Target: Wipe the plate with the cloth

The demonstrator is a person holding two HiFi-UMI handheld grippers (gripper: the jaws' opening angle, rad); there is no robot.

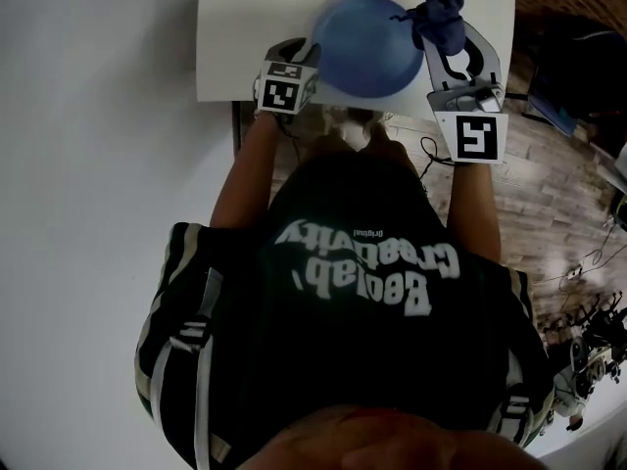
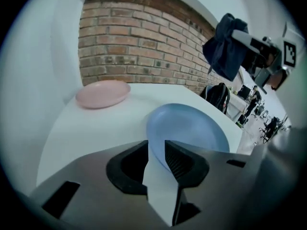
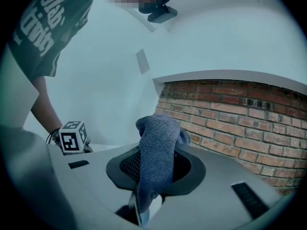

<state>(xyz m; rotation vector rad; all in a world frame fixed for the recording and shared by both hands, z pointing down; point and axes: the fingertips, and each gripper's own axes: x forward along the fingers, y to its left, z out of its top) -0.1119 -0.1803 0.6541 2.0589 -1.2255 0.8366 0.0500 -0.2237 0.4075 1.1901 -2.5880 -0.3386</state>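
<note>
1. Head view: one blue plate (image 1: 362, 42) lies at the near edge of the white table (image 1: 225, 27), between the left gripper (image 1: 299, 59) and the right gripper (image 1: 458, 47); one cloth (image 1: 441, 13) is at the right one's tips
2. Left gripper view: jaws stand apart, the blue plate's rim between them, not squeezed; a second one, the pink plate (image 2: 103, 94), lies well apart across bare table
3. Right gripper view: jaws are closed on the cloth; a brick wall (image 3: 230, 109) stands behind

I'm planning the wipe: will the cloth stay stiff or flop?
Likely floppy: the cloth bunches and folds over in the right gripper. Its nubby weave probably grips rather than slips. It looks light.
</note>
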